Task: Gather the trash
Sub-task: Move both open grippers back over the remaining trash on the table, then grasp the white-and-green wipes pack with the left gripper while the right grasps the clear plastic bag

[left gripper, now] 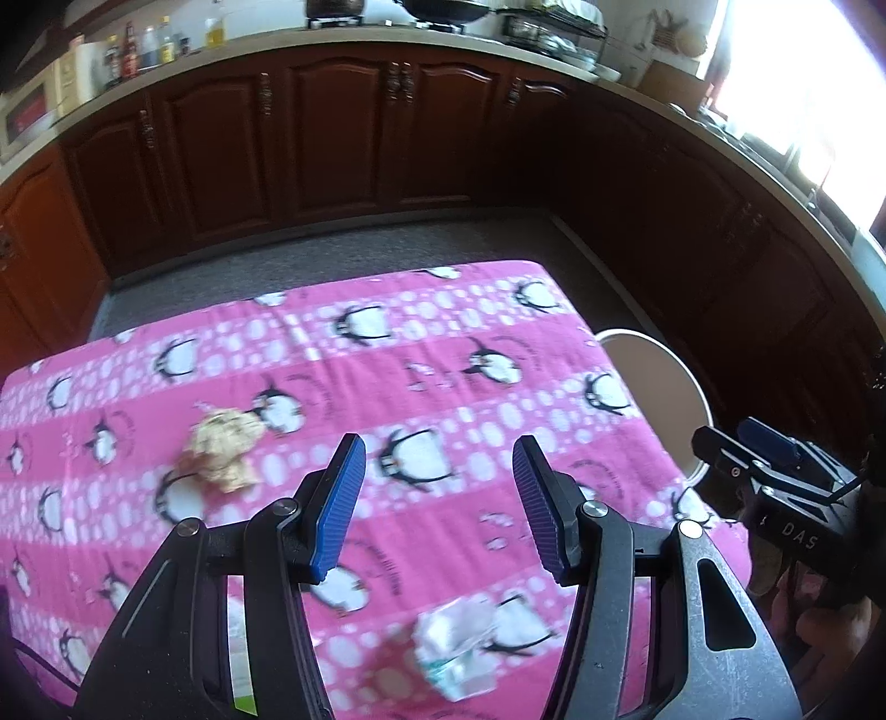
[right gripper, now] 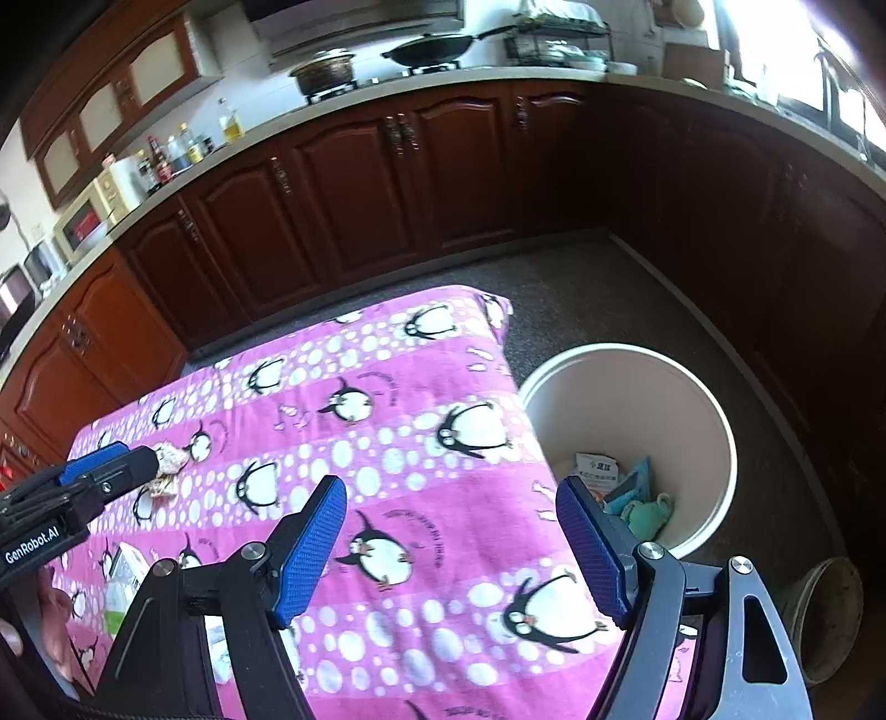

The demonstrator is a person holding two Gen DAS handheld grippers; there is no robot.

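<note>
Fingers: the left gripper [left gripper: 440, 459] is holding its blue ribbed pads partly apart with nothing between them; the right gripper [right gripper: 451, 498] is standing wider, also gripping nothing.

Trash on the table: a crumpled beige paper wad [left gripper: 224, 448] is lying on the pink penguin-print cloth [left gripper: 387, 360], ahead and left of the left gripper's tips. A whitish crumpled wrapper [left gripper: 459, 648] is lying nearer, under that gripper's body. A white-and-green carton [right gripper: 124, 576] is lying at the cloth's near left side in the right wrist view.

Trash in the bin: the round white bin [right gripper: 714, 410] is standing on the grey floor just beside the table's right edge, holding a printed packet, its writing too small to read, and teal scraps.

Writing: "GenRobot.AI" is showing on the left gripper's body in the right wrist view; "DAS" is showing on the right gripper's body in the left wrist view.

Surroundings: dark wood cabinets [left gripper: 332, 138] are running round under a pale counter carrying bottles, a wok [right gripper: 432, 50] and a pot. A dull pot-like vessel [right gripper: 825, 615] is sitting on the floor near the bin.

Pose: both grippers are pointing steeply down over the cloth.
</note>
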